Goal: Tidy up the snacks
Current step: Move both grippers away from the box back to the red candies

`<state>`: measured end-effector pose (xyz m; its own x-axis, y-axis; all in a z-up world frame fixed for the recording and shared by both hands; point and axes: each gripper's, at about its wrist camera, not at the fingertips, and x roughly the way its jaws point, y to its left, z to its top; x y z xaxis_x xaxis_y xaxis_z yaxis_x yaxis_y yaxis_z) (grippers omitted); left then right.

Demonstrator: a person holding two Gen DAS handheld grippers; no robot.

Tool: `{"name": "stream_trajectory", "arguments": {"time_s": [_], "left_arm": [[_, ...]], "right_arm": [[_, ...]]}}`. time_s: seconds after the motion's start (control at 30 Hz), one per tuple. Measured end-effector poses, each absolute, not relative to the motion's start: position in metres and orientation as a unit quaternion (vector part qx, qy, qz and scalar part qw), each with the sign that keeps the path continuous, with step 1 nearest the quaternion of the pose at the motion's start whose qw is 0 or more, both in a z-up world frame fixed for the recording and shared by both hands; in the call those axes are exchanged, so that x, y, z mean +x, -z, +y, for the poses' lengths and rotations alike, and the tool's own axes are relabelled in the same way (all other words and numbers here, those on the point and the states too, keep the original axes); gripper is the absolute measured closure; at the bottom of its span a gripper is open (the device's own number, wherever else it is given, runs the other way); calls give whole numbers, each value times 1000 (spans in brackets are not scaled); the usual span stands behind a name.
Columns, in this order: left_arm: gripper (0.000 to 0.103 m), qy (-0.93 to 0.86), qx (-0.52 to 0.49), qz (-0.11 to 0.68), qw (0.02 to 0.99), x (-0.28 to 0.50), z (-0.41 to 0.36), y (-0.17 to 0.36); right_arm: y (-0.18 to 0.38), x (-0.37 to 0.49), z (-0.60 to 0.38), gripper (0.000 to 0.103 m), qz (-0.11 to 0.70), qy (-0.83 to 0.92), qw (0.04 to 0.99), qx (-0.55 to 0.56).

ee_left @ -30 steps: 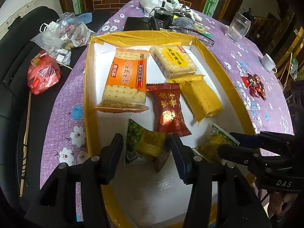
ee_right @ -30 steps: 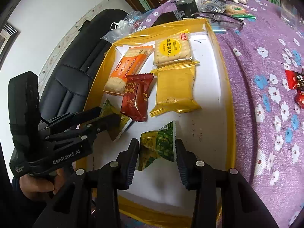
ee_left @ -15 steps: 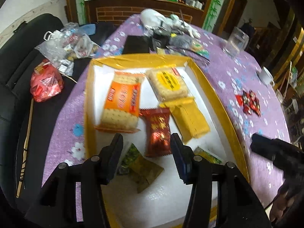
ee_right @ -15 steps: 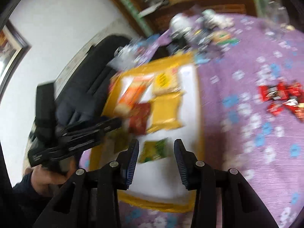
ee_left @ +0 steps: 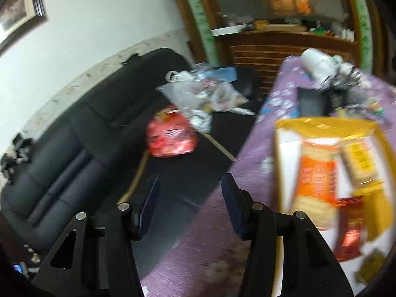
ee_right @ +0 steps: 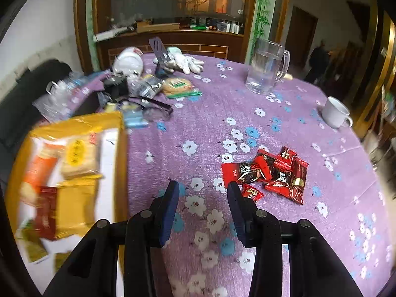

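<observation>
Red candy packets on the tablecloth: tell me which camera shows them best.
The right wrist view. The red candy packets lie sharp and fully visible on the purple tablecloth, just beyond the right tongs. The left wrist view points toward the sofa and box and shows none of them.

Motion blur smears the yellow-rimmed snack box (ee_left: pixel 279 148) and its packets, their print unreadable; both pictures' edges cut the box off.

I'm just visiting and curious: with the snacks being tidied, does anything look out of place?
Yes. A small heap of red snack packets lies loose on the purple flowered tablecloth, apart from the yellow-rimmed tray where the other snacks sit in rows.
</observation>
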<state>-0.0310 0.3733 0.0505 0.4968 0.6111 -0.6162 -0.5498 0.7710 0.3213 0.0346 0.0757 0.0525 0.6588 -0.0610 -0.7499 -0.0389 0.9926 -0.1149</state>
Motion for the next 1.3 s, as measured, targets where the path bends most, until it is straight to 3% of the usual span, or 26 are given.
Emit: {"name": "stream_trajectory", "arguments": {"time_s": [0.17,0.37,0.57,0.67,0.9,1.07,1.3], "left_arm": [[52,-313,54,397,861,-22,373,-27],[52,-319,75,370,869,-16,361,-25],[52,-315,20,354,880,-19,369,-27],[52,-317,-3,364,876,-24,376,-34],[52,-310,-38,306,899,-52,357,-84],[52,-255,-43,263,929,-52,306,-128],[53,-128,-32,272,953,-23,189,-137]], "right_arm": [[-36,33,91,61,389,28,915,-106],[-30,31,109,63,361,35,920,-151],[-28,32,122,63,341,29,924,-172],[-31,35,113,66,344,28,928,-139],[-73,15,77,70,314,19,946,-70],[-108,-11,22,70,292,43,955,-14],[-126,-63,-107,68,288,156,944,43]]}}
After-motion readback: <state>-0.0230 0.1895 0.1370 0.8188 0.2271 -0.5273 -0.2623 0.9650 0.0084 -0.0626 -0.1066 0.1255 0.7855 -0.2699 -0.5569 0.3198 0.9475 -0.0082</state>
